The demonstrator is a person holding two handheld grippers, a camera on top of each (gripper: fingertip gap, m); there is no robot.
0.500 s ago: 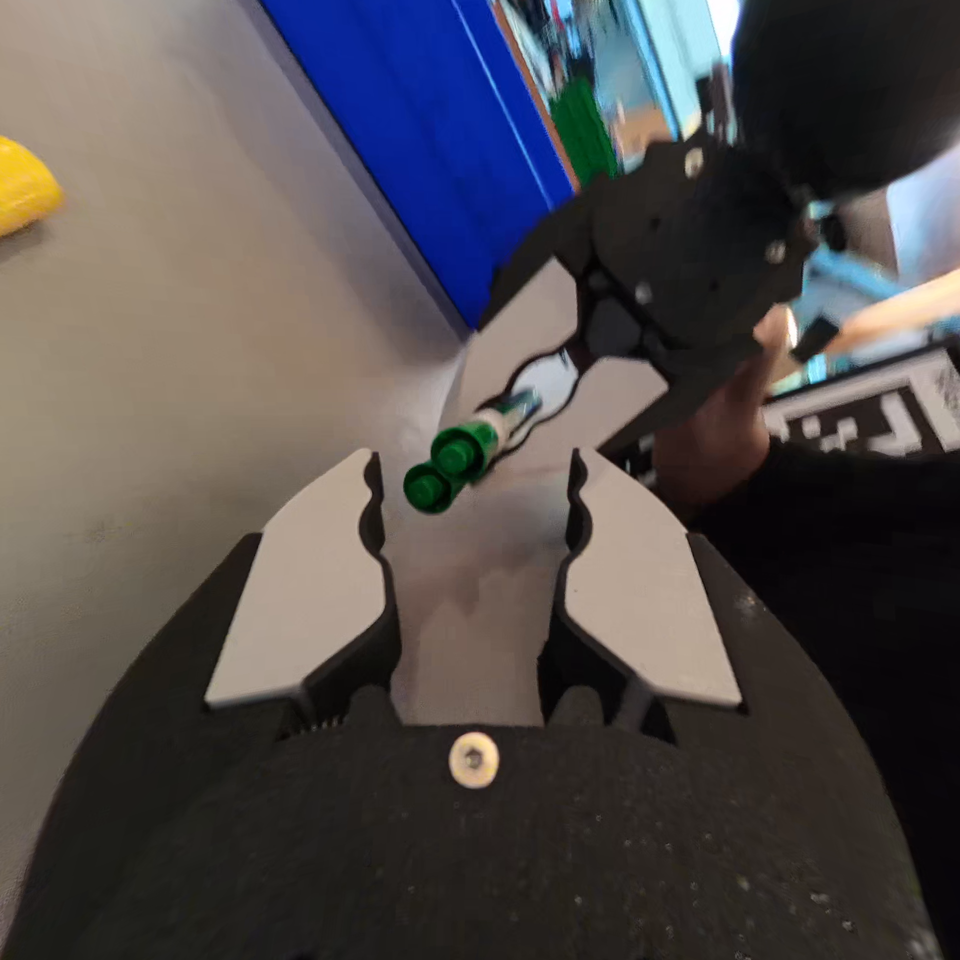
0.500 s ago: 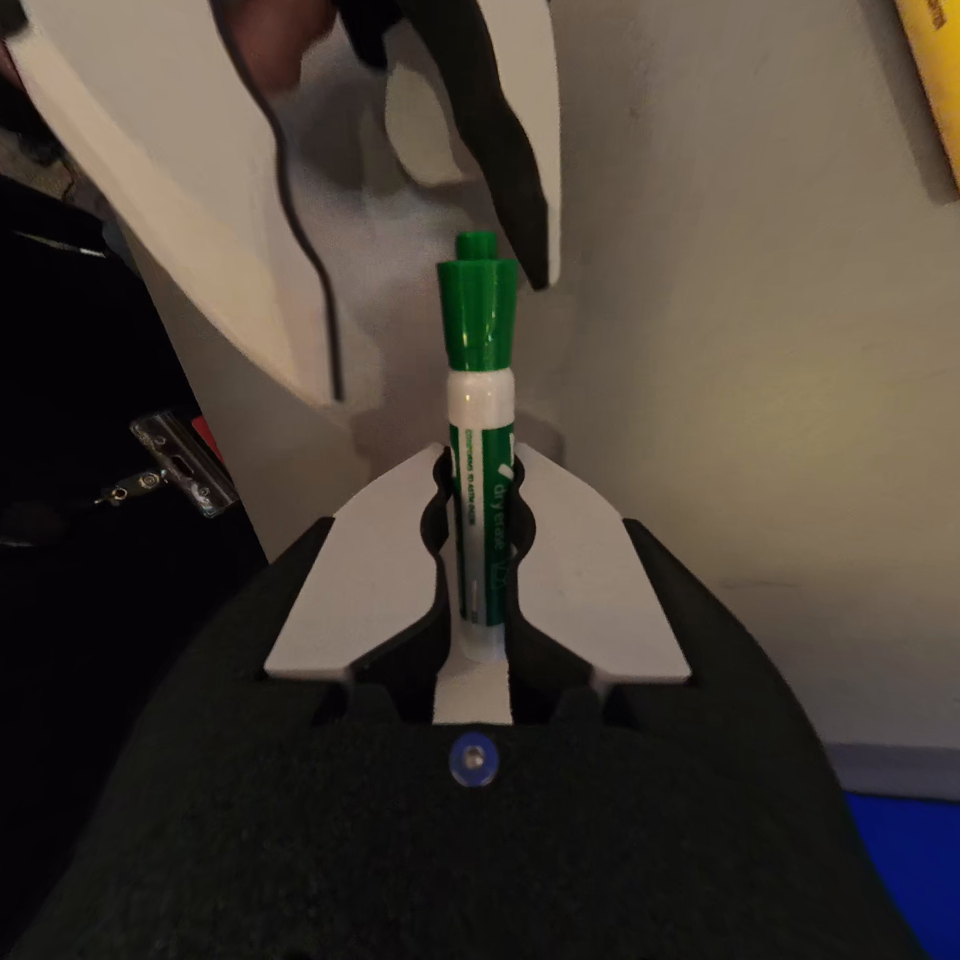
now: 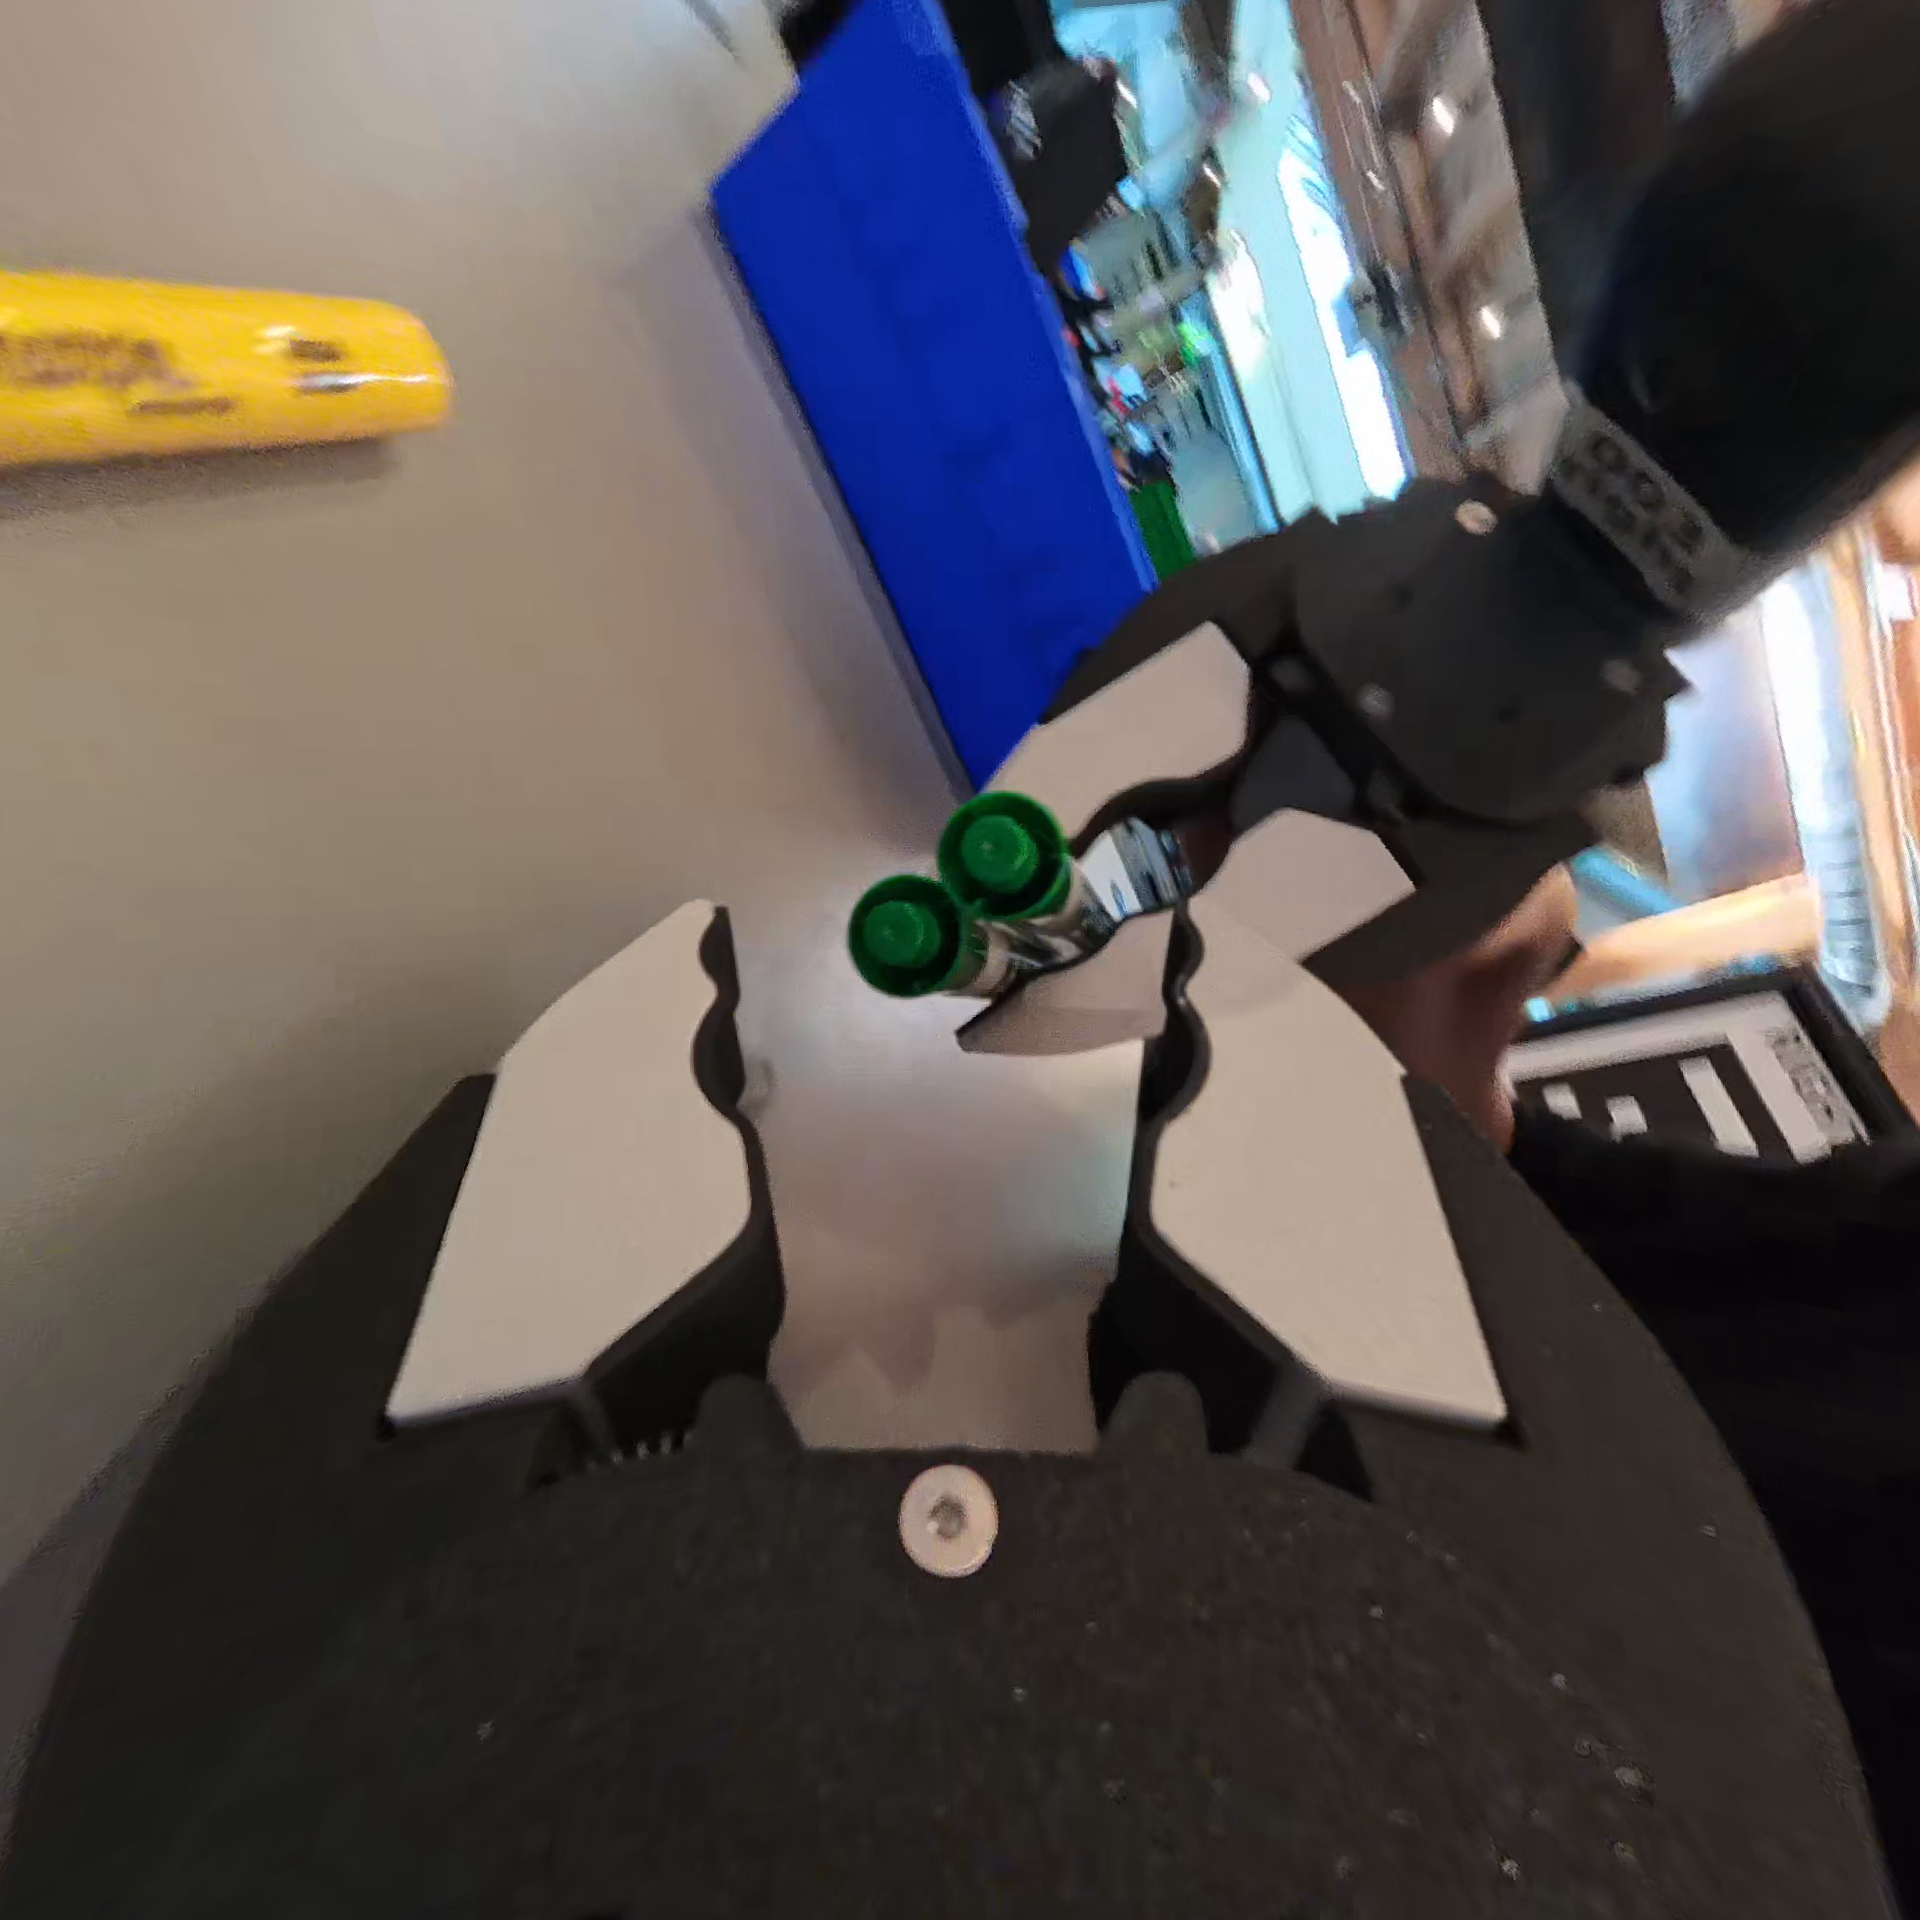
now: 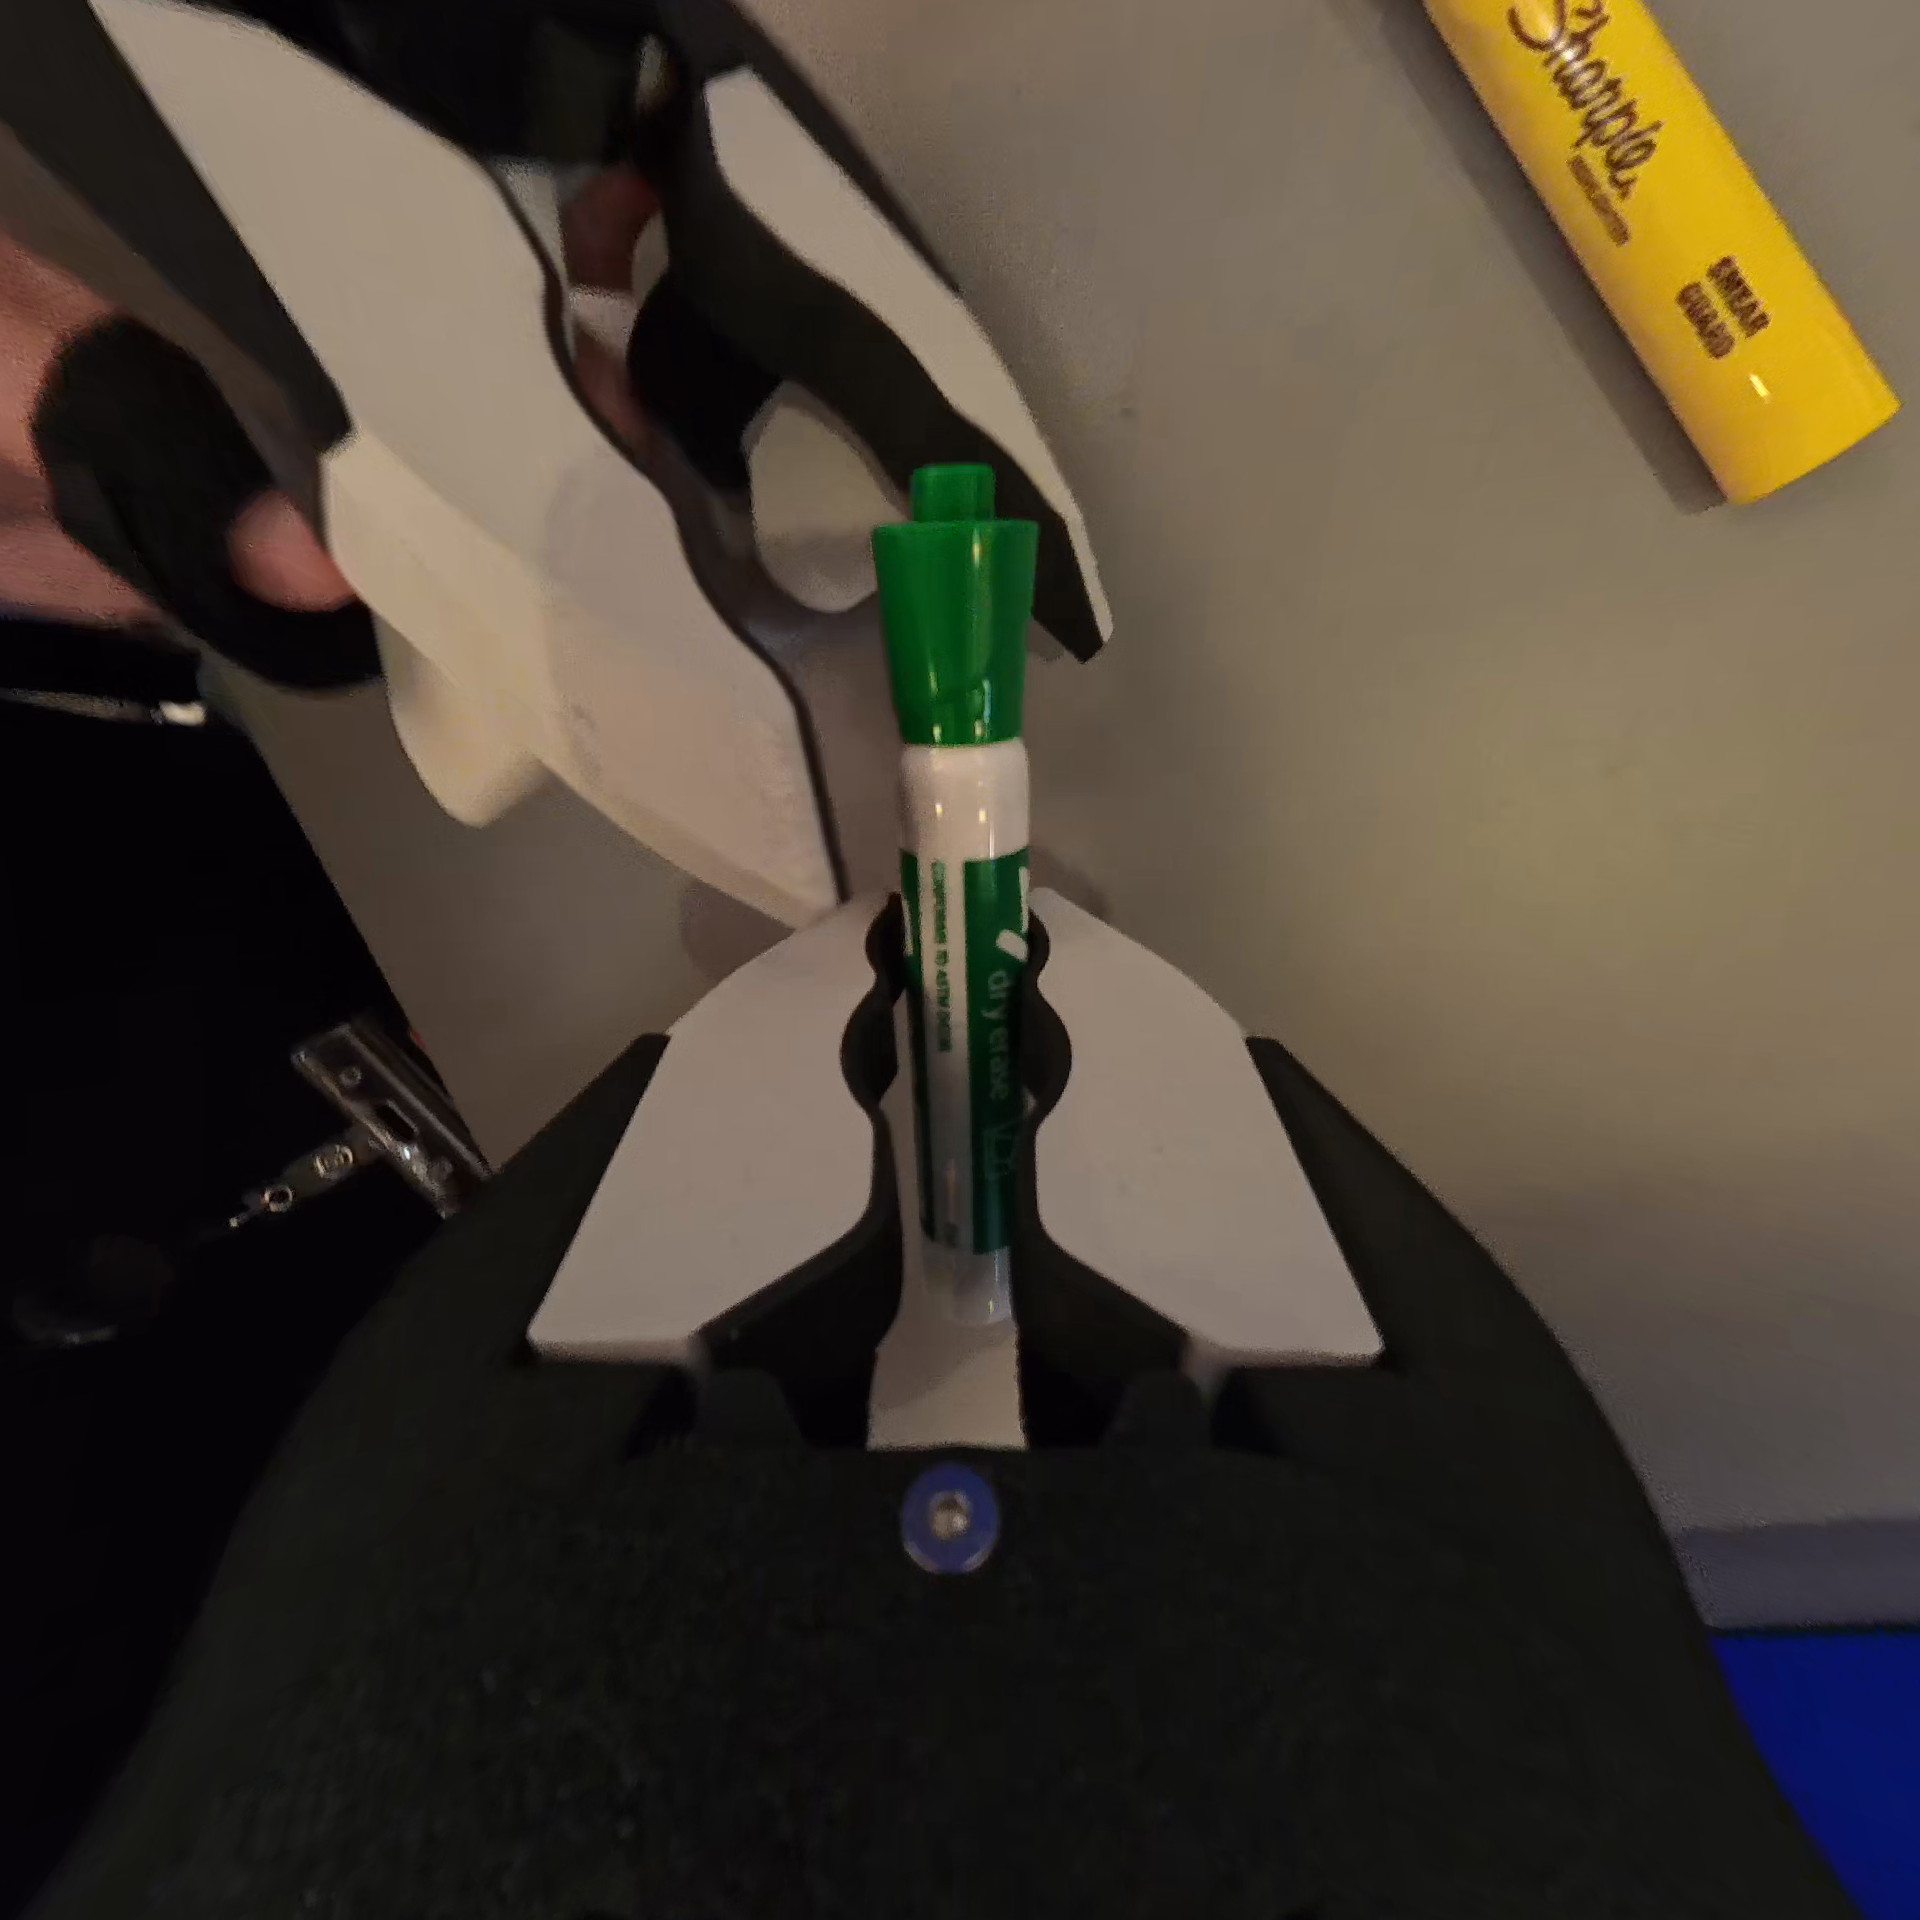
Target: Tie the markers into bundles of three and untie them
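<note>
Two green-capped white-barrelled dry-erase markers (image 3: 961,899) are clamped side by side in the right gripper (image 4: 961,935), jaws shut on the barrels, caps pointing outward above the pale grey surface (image 3: 312,675); only one marker (image 4: 961,883) shows in the right wrist view (the second cap peeks out behind it). The left gripper (image 3: 945,966) is held with jaws apart and empty, caps just ahead of its fingertips; a yellow cylindrical highlighter (image 4: 1662,239) lies on the surface well apart, seemingly the third for the bundle. No band or tie is visible. The step is judged to be a handover or alignment of the pair; the left jaws should be centred over both caps before closing, and the right grip released only once the pair is squarely held, lest the markers splay or slip.
</note>
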